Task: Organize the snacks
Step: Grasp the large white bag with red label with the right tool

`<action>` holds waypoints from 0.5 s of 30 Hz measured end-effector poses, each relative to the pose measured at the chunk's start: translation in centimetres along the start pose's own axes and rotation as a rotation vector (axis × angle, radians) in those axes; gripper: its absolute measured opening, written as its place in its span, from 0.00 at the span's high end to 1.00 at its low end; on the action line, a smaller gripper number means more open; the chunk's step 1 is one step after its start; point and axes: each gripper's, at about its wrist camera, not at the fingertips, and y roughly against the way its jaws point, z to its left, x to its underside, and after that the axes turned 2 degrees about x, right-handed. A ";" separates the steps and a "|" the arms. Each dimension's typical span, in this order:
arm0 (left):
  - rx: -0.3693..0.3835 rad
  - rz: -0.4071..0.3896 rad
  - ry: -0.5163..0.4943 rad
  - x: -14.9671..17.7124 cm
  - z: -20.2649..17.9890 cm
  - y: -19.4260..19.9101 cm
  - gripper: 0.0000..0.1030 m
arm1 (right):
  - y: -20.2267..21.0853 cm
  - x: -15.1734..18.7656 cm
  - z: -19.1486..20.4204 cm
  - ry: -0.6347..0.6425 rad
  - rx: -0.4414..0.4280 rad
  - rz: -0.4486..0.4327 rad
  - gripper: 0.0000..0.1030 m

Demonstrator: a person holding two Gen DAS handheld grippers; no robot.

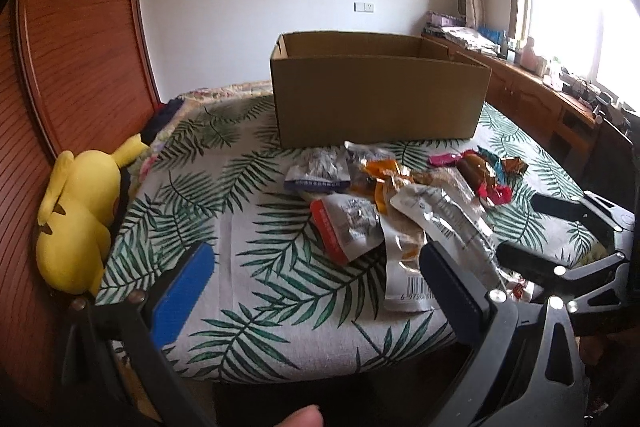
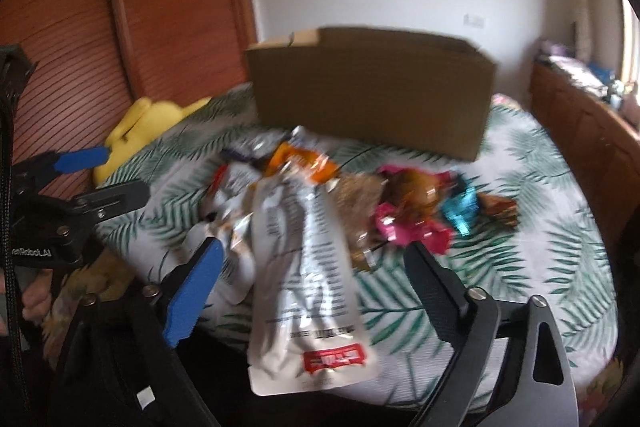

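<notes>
Snacks (image 1: pixel 400 195) heaped mid-bed, just before open cardboard box (image 1: pixel 380 95) | right gripper (image 2: pixel 312 267) wide, straddling long silver pouch (image 2: pixel 308 267), pads clear | left gripper (image 1: pixel 316 267) wide, empty | tip: centre the pouch, close gently, lift w/o dragging neighbours.

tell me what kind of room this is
Most likely a bedroom at home. The snacks and cardboard box sit on a bed with a leaf-print cover, a yellow plush toy lies against a wooden headboard, and a low wooden cabinet runs under a bright window.
</notes>
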 end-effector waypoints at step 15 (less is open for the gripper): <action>0.032 0.102 -0.022 0.2 0.2 -3.1 0.00 | -4.6 0.1 -0.1 0.091 -0.051 0.177 0.38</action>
